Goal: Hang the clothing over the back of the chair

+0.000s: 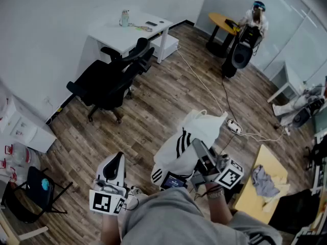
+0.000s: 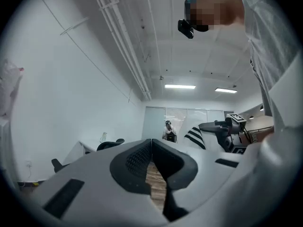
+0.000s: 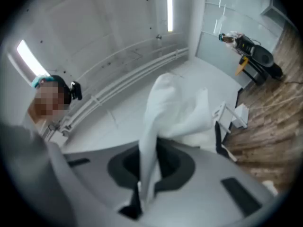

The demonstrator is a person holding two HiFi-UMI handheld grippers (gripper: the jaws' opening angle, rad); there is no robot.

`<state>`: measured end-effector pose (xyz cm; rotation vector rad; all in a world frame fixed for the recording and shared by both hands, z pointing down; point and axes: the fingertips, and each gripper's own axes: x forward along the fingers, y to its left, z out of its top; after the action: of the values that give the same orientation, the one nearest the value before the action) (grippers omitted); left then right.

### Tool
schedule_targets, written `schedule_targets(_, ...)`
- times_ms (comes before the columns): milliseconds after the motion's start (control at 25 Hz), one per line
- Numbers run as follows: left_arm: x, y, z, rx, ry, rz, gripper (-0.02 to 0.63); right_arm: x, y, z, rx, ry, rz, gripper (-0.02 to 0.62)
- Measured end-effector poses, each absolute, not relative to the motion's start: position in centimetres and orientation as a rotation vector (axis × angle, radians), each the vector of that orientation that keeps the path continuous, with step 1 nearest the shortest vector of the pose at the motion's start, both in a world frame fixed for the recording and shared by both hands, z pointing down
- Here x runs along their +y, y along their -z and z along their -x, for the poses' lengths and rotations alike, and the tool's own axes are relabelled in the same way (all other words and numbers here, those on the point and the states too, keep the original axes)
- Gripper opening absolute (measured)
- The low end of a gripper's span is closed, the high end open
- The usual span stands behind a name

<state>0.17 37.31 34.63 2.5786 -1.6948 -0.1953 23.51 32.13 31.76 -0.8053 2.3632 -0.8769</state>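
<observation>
White clothing (image 3: 175, 108) pinched in right gripper (image 3: 149, 169) fingers — fabric spilling beyond them, left gripper (image 2: 151, 145) fingers pressed together, empty

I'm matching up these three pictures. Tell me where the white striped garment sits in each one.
Head view: garment, lower centre.
Left gripper view: striped part, right of centre.
Right gripper view: centre, pinched in the jaws.
Shared landmark: distant person by the glass wall.
</observation>
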Motion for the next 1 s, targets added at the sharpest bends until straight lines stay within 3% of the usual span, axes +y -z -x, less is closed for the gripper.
schedule_targets(560, 41.7, -35.6, -14.1, -1.701, 0.111, -2.639, 0.037, 37.3, -31.7, -36.3, 2.463, 0.703, 0.857, 0.039)
schedule_targets(1000, 44.6, -34.4, -14.9, -1.769, 0.056, -2.615, 0.037, 38.9, -33.0, -38.2, 2.501, 0.694, 0.921, 0.039)
